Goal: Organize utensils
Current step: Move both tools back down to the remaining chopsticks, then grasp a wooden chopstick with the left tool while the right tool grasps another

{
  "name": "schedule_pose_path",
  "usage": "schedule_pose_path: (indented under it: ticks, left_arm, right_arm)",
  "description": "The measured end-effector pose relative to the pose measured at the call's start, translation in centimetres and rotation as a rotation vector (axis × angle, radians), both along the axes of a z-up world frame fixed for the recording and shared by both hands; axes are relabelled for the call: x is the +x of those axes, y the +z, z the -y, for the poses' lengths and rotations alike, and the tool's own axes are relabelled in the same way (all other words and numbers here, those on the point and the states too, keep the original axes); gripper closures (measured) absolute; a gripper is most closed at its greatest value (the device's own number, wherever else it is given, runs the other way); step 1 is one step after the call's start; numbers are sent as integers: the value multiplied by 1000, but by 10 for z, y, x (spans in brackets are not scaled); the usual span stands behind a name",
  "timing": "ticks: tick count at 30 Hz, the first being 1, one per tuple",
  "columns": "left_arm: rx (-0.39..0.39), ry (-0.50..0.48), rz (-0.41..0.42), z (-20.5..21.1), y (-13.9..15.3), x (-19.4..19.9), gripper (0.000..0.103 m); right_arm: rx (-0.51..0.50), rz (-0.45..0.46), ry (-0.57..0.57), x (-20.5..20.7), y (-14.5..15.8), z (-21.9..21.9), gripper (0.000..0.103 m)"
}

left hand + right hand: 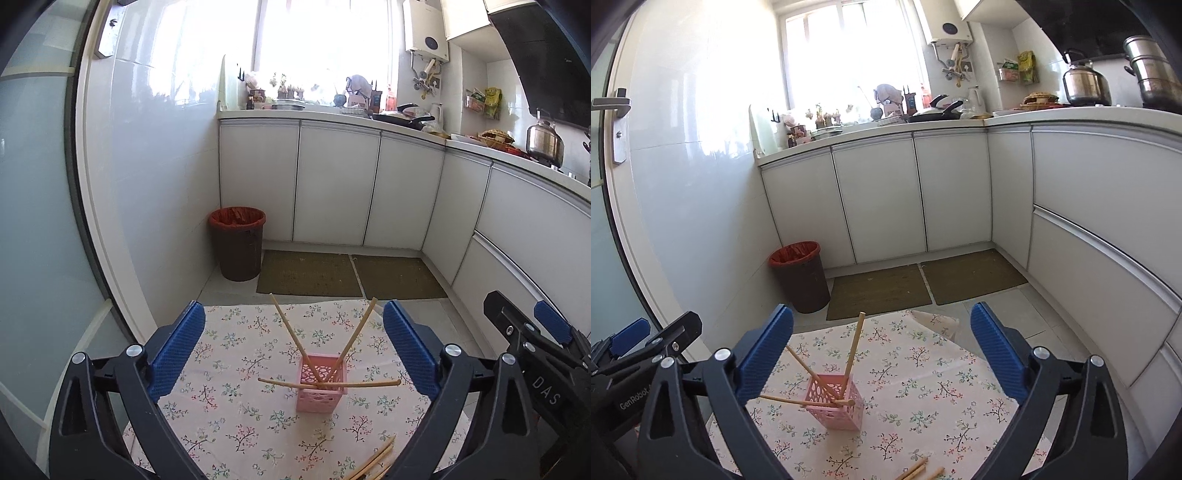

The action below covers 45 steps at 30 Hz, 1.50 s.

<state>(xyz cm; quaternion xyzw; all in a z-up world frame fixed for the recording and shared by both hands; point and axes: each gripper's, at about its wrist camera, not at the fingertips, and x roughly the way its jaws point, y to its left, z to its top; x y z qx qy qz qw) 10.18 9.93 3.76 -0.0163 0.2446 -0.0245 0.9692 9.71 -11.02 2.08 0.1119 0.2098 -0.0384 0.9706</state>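
Both my left gripper (293, 349) and right gripper (882, 350) gape empty, and those loose chopsticks (373, 459) look light, stiff, slippery, so I'd pinch mid-shaft, well clear of the flimsy pink holder (320, 384).

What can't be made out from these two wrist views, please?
- Loose chopsticks: cut off by the bottom edge in both views, so their count is unclear.
- Pink holder: the chopsticks' lower ends are hidden inside in both views.
- Windowsill items: too small and backlit.
- Bin: contents not visible.
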Motion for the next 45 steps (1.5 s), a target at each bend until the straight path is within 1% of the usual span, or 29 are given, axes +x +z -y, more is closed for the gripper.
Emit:
schedule_pose_path:
  ticks: [9, 11, 13, 20, 22, 24, 27, 32, 35, 37, 38, 40, 45]
  left_arm:
    - [40, -38, -35, 13, -13, -6, 7]
    - [54, -54, -53, 19, -18, -7, 7]
    - [68, -92, -86, 26, -26, -7, 7]
    - [138, -328, -283, 68, -66, -7, 7]
    - [159, -393, -358, 82, -82, -4, 7]
    - [171, -428, -437, 93, -102, 1, 7]
    - [163, -469, -592, 108, -141, 16, 7]
    - [157, -463, -803, 131, -207, 43, 8]
    - [152, -474, -862, 144, -230, 55, 16]
    - [149, -472, -884, 151, -242, 63, 28]
    - [150, -466, -900, 154, -246, 67, 32]
    - [151, -469, -930, 160, -258, 71, 45]
    - [205, -464, -927, 170, -269, 77, 55]
  right_arm:
    - [91, -61, -69, -19, -16, 35, 7]
    - [105, -82, -79, -25, -22, 42, 7]
    - [111, -107, -95, -31, -31, 48, 7]
    - [136, -223, -135, -56, -69, 69, 7]
    - [162, -259, -153, -65, -81, 78, 7]
    - [200, -309, -171, -73, -95, 88, 7]
    - [271, -395, -199, -83, -121, 102, 7]
    - [355, -547, -237, -87, -167, 119, 7]
    - [402, -619, -226, -87, -187, 121, 7]
    - [403, -645, -218, -85, -194, 120, 7]
    - [397, -655, -216, -84, -197, 120, 7]
    - [395, -669, -209, -83, -201, 119, 7]
    - [426, -702, -218, -80, -211, 124, 7]
